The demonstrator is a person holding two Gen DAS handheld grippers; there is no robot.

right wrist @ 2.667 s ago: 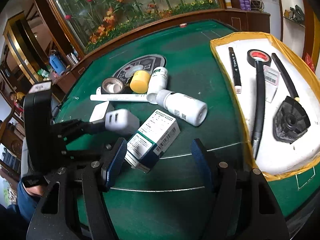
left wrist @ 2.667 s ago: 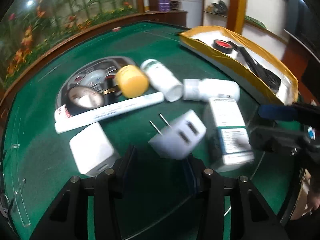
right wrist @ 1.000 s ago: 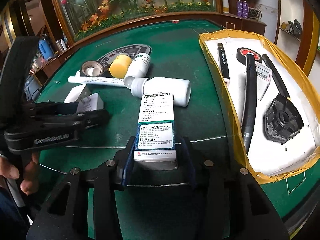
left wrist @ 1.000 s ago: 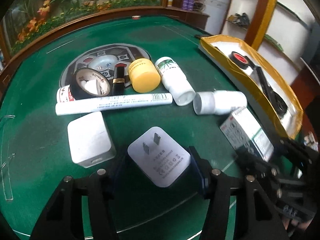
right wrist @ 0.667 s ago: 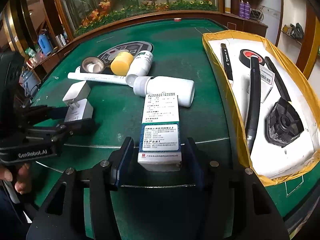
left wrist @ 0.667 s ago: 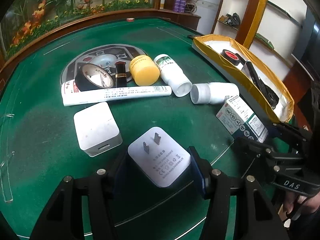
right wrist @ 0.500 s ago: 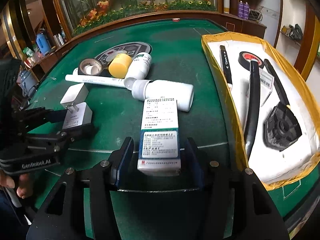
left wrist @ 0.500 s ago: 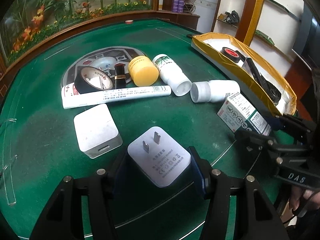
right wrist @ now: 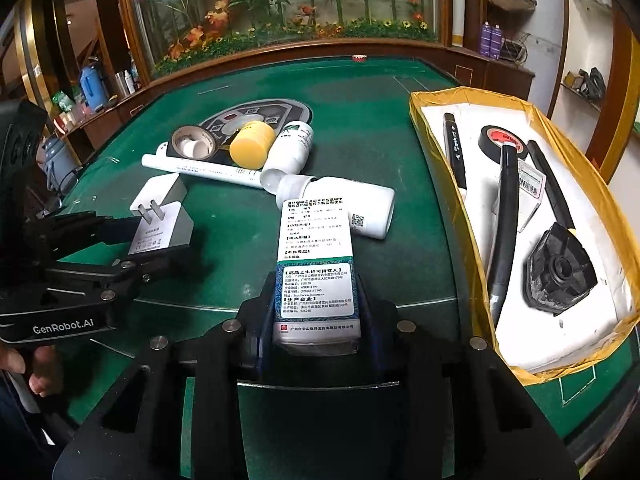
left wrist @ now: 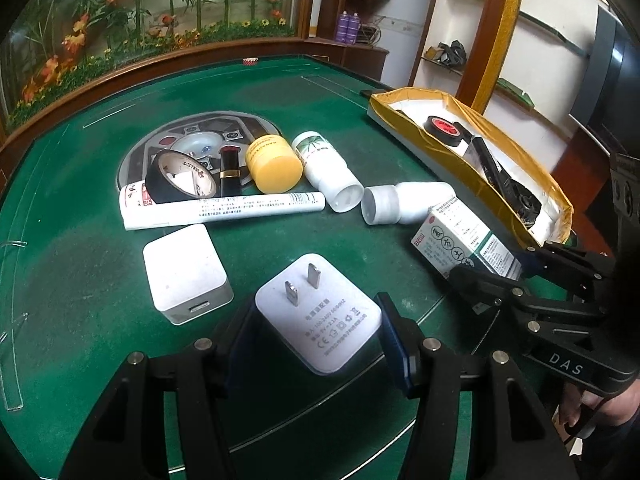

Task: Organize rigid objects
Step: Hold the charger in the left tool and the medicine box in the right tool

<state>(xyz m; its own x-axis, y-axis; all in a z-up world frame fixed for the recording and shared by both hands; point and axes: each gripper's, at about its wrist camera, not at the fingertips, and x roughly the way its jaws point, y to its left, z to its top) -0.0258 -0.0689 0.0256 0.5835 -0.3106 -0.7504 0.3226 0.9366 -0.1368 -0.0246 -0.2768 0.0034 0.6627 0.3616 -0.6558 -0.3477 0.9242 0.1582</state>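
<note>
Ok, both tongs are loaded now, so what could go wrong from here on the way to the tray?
1. The right tongs hold the medicine box only by its near end; most of it sticks out forward, so it may pivot or slip.
2. The left tongs pinch the smooth sides of the white plug adapter, which could twist out.
3. The yellow-lined tray already holds black tape, a pen and black parts, so a drop may land on them.
</note>
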